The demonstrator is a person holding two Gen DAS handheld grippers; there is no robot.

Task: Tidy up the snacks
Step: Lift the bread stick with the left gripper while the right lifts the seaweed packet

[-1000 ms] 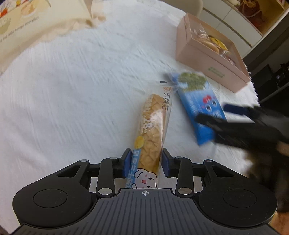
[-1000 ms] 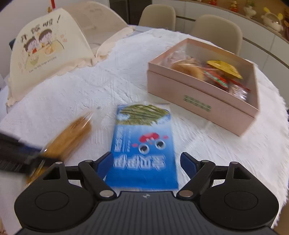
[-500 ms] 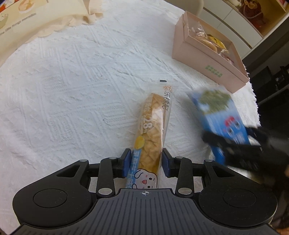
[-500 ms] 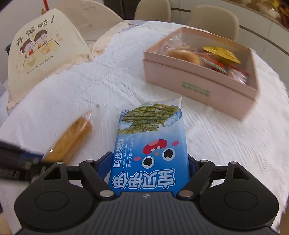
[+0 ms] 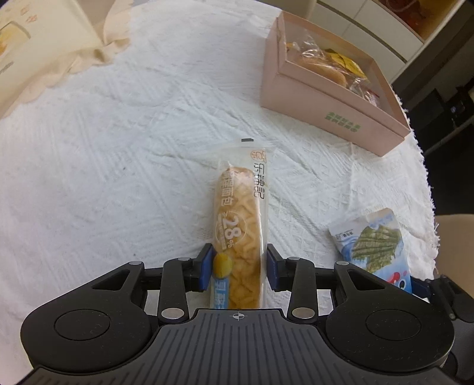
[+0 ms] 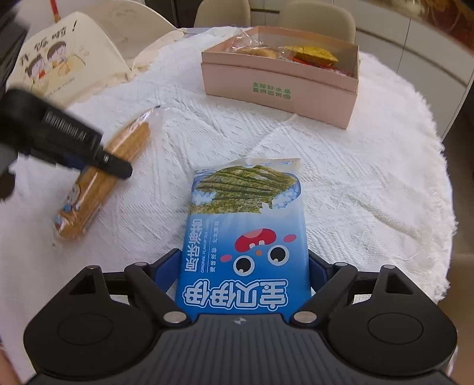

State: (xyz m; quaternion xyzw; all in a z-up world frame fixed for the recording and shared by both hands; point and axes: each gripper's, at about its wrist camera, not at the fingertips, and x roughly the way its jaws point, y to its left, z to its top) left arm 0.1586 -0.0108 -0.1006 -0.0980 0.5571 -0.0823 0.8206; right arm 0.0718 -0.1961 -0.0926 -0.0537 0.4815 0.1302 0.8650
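Note:
My left gripper point(image 5: 239, 268) is shut on a long clear-wrapped bread stick point(image 5: 240, 225), held above the white tablecloth. My right gripper point(image 6: 243, 277) is shut on a blue seaweed snack pack point(image 6: 246, 237), lifted off the cloth. The pink open box point(image 6: 278, 80) with several wrapped snacks inside stands ahead of both grippers; it also shows in the left wrist view point(image 5: 328, 97) at the upper right. The left gripper point(image 6: 89, 151) and its bread stick point(image 6: 100, 183) show at the left of the right wrist view. The seaweed pack point(image 5: 376, 245) shows at the right of the left wrist view.
A cream folding food cover point(image 6: 71, 59) with cartoon children stands at the far left of the table; it also shows in the left wrist view point(image 5: 44, 44). Beige chairs point(image 6: 314, 17) stand behind the table. The table edge point(image 6: 444, 207) curves close on the right.
My right gripper has closed on the seaweed pack and lifted it off the cloth. Both grippers, each with its snack, have moved nearer to the pink box.

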